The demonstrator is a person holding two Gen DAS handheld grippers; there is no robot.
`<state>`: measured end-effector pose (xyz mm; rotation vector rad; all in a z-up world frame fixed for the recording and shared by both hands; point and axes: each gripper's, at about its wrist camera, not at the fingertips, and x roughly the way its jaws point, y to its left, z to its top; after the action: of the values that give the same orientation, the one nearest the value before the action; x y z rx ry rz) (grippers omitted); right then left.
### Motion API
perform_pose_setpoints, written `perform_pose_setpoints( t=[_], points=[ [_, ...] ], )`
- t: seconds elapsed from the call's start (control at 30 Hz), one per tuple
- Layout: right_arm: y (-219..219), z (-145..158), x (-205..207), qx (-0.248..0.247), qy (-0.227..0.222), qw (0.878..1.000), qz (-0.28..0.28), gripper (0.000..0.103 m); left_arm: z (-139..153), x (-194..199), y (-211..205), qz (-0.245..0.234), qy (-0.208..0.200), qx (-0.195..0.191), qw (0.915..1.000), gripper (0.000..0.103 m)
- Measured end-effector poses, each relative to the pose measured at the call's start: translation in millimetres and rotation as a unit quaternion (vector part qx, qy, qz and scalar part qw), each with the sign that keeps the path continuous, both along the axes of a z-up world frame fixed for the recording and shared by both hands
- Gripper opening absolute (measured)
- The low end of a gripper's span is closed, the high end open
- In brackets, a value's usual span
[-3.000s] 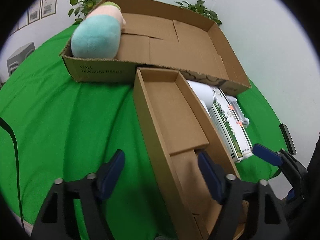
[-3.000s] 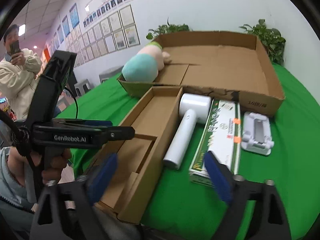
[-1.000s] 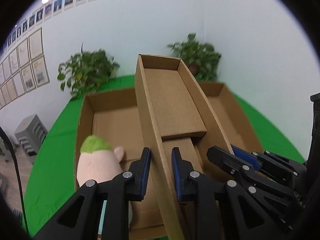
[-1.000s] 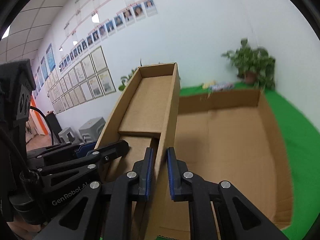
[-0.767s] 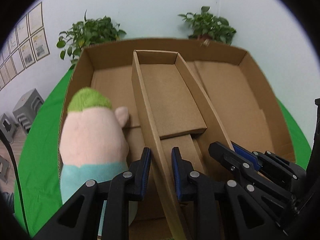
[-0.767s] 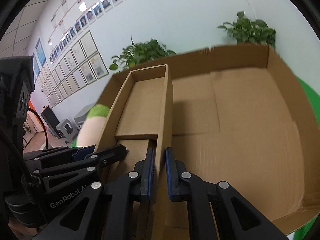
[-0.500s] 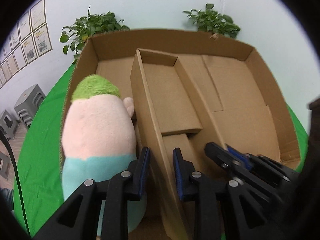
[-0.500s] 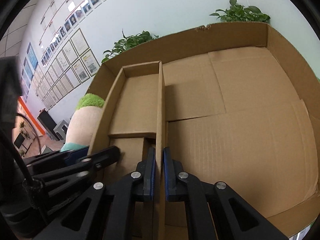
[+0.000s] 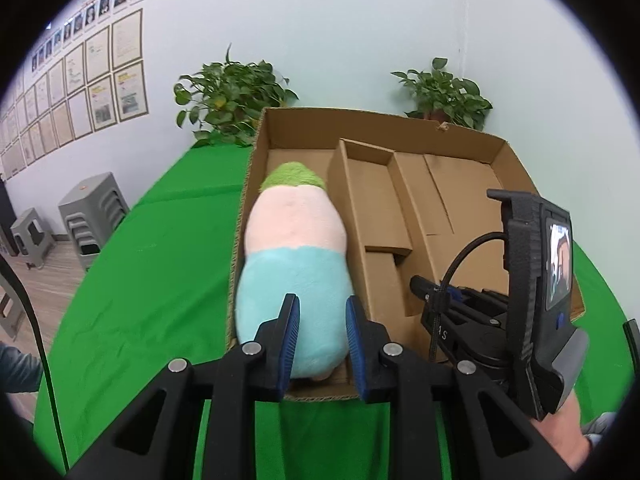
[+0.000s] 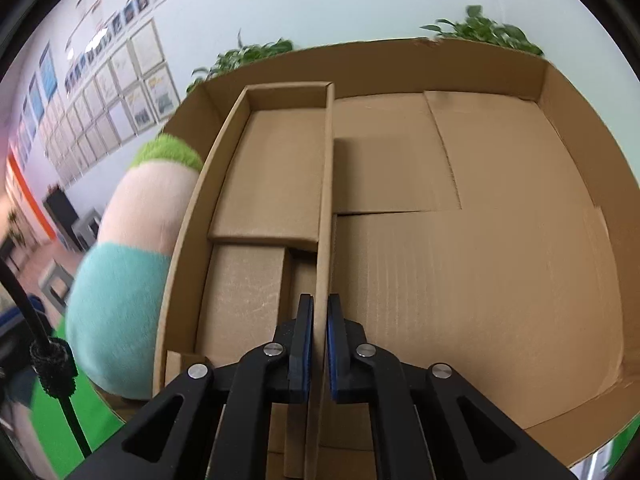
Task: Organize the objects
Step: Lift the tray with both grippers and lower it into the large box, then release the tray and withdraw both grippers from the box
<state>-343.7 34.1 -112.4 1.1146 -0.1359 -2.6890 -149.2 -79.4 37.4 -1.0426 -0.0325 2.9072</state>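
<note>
Tabletop (image 9: 152,280): green cloth is covering it and carrying the whole arrangement, keeping every item within reach of both hands.
Large carton (image 10: 500,280): wide, shallow and open-topped, it is sitting on the cloth as the collecting place, its right half lying bare for whatever is left to sort.
Narrow box (image 10: 272,168): long and open, it is lying inside the carton lengthwise, just beside the toy, apparently to divide the carton into lanes.
Plush toy (image 9: 294,264): pink, teal and green-topped, it is lying along the carton's left wall, filling the strip between that wall and the narrow box.
Right tool (image 10: 318,344): its blue pads are pinching the narrow box's right-hand wall near the close end, a thin-edge hold that is steering the box while it settles on the carton floor.
Left tool (image 9: 320,340): its pads are standing a narrow gap apart with nothing between them, hovering over the carton's near edge in front of the toy, apparently clear of the box so the right hand can finish placing it.
</note>
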Motion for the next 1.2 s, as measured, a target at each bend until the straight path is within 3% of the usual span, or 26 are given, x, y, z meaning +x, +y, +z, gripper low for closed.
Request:
perform_pose_setpoints(
  t=[0.07,0.13,0.17,0.2,0.23,0.27,0.3,0.47,0.6,0.77,0.93,1.2],
  points=[
    [-6,7,1,0.012,0.008,1.000,0.009,0.013,1,2,3,0.003,0.002,-0.003,1.0000,0.024],
    [-7,16,5,0.012,0.024,0.999,0.018,0.017,2,8,4,0.008,0.013,-0.007,0.9999,0.041],
    [-5,23,8,0.015,0.036,0.999,0.023,0.032,3,11,5,0.011,0.022,-0.007,0.9997,0.047],
    [0,30,16,0.015,0.047,0.998,0.027,0.058,5,16,6,0.016,0.034,-0.008,0.9993,0.058],
    [5,38,23,0.012,0.063,0.997,0.033,0.073,8,20,8,0.022,0.049,-0.009,0.9985,0.068],
    [9,45,35,0.009,0.073,0.997,0.038,0.099,10,26,9,0.027,0.064,-0.009,0.9976,0.074],
    [16,51,41,0.008,0.084,0.996,0.042,0.103,13,31,10,0.031,0.079,-0.008,0.9964,0.084],
    [61,69,105,0.019,0.091,0.994,0.050,0.103,20,40,28,0.017,0.105,-0.006,0.9943,0.084],
    [104,84,170,0.015,0.102,0.995,0.014,0.103,17,41,44,0.001,0.092,0.008,0.9957,0.084],
    [156,82,255,0.012,0.080,0.996,-0.034,0.103,9,53,64,-0.013,0.087,0.008,0.9961,0.084],
    [177,74,287,0.018,0.071,0.996,-0.049,0.103,1,62,80,-0.020,0.077,-0.004,0.9968,0.084],
    [192,67,298,0.017,0.063,0.997,-0.048,0.103,-12,72,83,-0.011,0.045,0.001,0.9989,0.084]
  ],
)
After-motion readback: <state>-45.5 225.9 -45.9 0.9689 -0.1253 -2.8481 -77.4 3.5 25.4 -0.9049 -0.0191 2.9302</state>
